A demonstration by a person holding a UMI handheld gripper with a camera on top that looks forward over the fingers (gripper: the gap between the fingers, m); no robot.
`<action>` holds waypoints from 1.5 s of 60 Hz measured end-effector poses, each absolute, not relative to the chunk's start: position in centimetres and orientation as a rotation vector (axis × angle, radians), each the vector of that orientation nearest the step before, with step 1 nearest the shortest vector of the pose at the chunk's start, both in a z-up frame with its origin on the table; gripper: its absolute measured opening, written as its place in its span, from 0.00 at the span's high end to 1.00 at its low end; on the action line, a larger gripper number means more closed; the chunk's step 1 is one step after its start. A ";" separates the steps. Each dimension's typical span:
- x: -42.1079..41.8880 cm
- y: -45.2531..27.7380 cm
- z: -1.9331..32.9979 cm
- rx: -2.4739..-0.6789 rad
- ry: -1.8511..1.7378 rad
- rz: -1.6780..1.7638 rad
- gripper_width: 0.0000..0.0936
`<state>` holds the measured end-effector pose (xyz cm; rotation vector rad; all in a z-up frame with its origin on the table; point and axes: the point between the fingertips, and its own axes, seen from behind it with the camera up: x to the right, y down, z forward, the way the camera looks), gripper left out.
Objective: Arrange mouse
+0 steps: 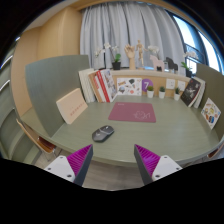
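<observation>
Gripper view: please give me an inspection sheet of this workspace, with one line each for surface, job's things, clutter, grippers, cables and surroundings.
Surface: green table, mostly bare in the middle.
Job's things: dark mouse lies on the table, ahead of the left finger, beside the purple mat, not on it.
Clutter: books and cards lean along the back edge; small pots and pictures at the right; a board leans at the left.
Grippers: gripper has its jaws open, holding nothing; the mouse is beyond them.
Cables: nothing seen.
Surroundings: curtains with a window behind the table; a green panel at the left.
</observation>
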<state>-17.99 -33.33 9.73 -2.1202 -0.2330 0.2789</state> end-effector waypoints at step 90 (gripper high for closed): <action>-31.5 -16.2 -1.5 -2.445 -0.082 0.031 0.66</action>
